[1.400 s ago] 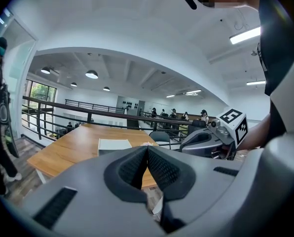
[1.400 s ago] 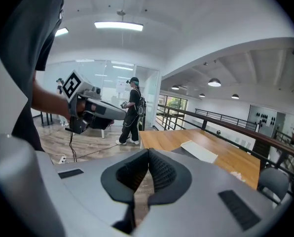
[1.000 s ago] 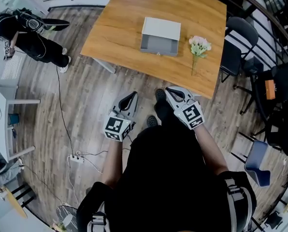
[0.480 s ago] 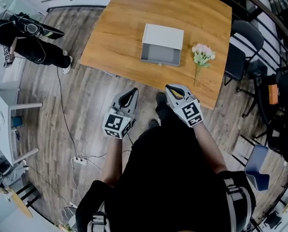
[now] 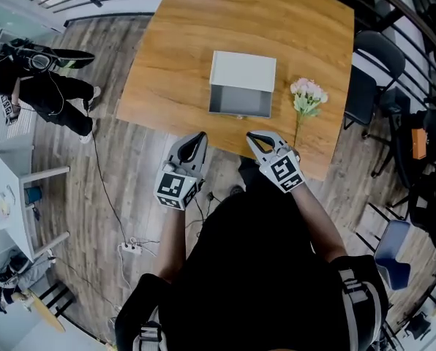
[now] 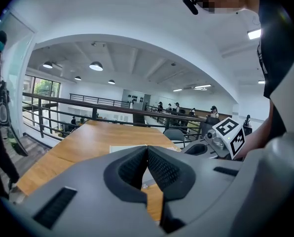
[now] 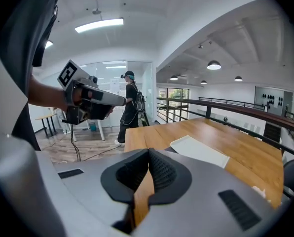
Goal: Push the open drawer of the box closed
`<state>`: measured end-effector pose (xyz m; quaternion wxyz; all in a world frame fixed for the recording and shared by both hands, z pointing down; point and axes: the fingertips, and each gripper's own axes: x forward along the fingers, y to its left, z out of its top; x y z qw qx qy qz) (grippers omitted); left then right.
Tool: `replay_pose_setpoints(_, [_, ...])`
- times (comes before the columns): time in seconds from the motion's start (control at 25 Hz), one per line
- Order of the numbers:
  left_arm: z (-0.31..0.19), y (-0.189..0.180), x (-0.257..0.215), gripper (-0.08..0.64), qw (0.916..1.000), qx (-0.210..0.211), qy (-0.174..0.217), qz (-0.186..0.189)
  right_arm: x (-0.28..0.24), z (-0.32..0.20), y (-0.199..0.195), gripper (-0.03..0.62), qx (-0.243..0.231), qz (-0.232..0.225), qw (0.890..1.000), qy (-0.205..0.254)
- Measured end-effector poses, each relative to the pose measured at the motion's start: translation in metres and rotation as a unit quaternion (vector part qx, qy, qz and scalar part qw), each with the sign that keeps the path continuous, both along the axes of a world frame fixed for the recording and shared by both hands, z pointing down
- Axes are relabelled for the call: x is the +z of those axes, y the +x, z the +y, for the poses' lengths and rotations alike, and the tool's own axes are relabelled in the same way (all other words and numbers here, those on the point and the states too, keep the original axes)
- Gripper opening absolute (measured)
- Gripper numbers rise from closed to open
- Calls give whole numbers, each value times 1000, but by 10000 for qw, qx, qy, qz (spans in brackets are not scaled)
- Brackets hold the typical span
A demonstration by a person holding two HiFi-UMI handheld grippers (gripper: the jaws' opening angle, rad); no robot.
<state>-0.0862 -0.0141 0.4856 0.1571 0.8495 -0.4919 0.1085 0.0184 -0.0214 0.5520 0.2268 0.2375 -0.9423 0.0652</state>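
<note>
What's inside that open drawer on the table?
From the head view, the drawer shows only a bare grey floor, nothing in it. Its back part sits inside the box, so that stretch is hidden.

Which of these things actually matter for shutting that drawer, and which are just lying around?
For the job: white box, its open drawer, left hand-held gripper, right hand-held gripper, both shut.

Just lying about: pink flowers on the table, black chair, power strip.
</note>
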Motion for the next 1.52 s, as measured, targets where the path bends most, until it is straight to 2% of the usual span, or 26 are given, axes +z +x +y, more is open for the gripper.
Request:
replay_pose_setpoints(0.24, [-38, -7, 10, 23, 9995, -236, -184, -82, 10, -35, -9, 17, -342, -32, 9993, -156])
replay_pose_setpoints(0.52, [-67, -13, 2, 23, 9991, -380, -103, -160, 8, -63, -21, 17, -624, -111, 9978, -205])
replay_pose_setpoints(0.72, [-80, -13, 1, 23, 9990, -381, -57, -220, 5, -72, -24, 17, -686, -214, 9971, -231])
replay_pose_setpoints(0.92, [-95, -9, -2, 23, 9993, -269, 94, -232, 18, -76, -19, 17, -664, -86, 9975, -228])
replay_pose_setpoints(1.16, [-93, -25, -2, 23, 9998, -69, 117, -140, 47, -88, -14, 17, -203, 181, 9990, -351])
replay_pose_setpoints(1.32, [-97, -52, 6, 23, 9991, 373, 69, -193, 67, -93, -24, 17, 331, 446, 9977, -385])
replay_pose_setpoints(1.52, [-111, -94, -1, 23, 9948, 990, 72, -215, 74, -82, -43, 17, 1205, 461, 9895, -651])
